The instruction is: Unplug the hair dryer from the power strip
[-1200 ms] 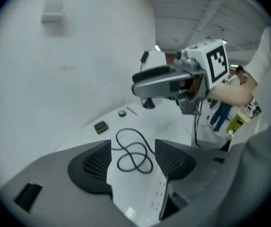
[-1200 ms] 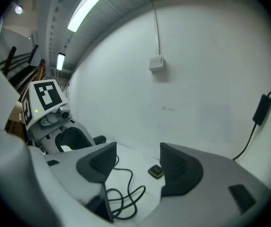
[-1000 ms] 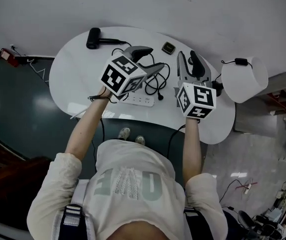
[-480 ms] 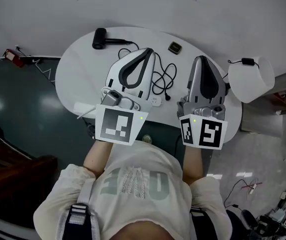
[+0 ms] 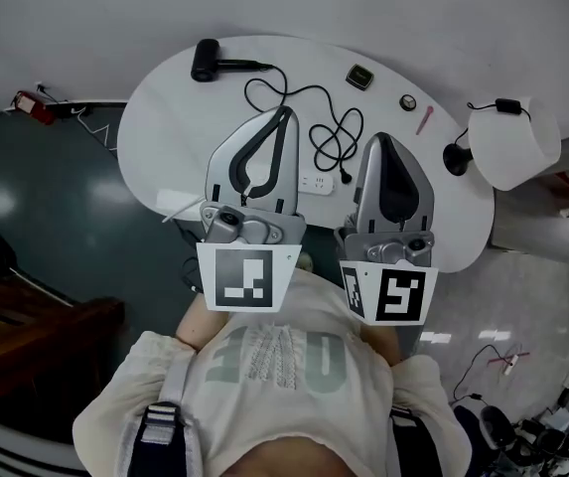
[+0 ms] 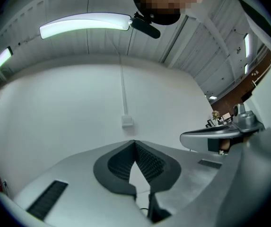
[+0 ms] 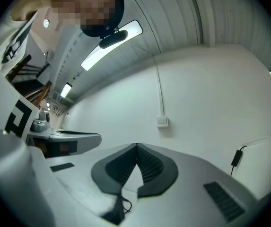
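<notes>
The black hair dryer (image 5: pixel 205 60) lies at the far left of the white oval table (image 5: pixel 165 127). Its black cord (image 5: pixel 332 143) trails right in loose loops, and the plug (image 5: pixel 347 176) lies on the table beside the right end of the white power strip (image 5: pixel 314 181). My left gripper (image 5: pixel 286 111) and right gripper (image 5: pixel 376 138) are held up side by side near the table's front edge. Both are shut with nothing between the jaws. In the gripper views, the left gripper (image 6: pixel 135 142) and right gripper (image 7: pixel 136 146) point slightly upward at a white wall.
A small dark square device (image 5: pixel 360 77), a round knob-like object (image 5: pixel 408 102) and a pink pen (image 5: pixel 424 120) lie on the table's far right. A white round stand (image 5: pixel 514 145) carrying a black adapter (image 5: pixel 507 105) stands to the right. A wall socket (image 6: pixel 127 122) shows ahead.
Both grippers have lifted off the table, drawn back toward the person and tilted upward. Their jaws, open a second ago, are now closed and empty.
</notes>
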Tool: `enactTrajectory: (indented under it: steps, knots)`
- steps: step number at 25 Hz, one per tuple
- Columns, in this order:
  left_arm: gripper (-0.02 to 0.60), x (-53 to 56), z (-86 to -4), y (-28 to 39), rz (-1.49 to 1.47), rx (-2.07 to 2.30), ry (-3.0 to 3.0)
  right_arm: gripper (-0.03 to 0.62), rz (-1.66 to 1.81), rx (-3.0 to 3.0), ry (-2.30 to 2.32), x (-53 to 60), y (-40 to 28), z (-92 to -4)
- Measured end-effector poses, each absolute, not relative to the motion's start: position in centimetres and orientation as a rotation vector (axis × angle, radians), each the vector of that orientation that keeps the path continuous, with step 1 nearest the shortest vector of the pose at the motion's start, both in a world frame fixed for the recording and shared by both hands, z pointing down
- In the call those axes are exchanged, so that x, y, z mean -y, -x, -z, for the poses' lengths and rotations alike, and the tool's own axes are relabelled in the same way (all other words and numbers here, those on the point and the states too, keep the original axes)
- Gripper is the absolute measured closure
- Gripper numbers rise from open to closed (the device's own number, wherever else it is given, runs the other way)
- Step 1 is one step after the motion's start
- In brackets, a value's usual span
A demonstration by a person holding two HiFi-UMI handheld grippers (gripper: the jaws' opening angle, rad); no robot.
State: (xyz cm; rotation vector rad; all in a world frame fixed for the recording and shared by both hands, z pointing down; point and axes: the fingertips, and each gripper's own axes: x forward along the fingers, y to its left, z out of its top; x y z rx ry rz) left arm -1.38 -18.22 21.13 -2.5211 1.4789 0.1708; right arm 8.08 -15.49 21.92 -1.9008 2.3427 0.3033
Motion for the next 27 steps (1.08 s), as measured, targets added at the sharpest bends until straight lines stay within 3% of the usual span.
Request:
enactTrajectory:
  steps: [27]
  knots:
    - [0.575, 18.4, -21.1, 2.7, -0.214, -1.512, 2.526, 0.589, -0.23, -2.43, 1.892, 15.9, -8.2, -23.6]
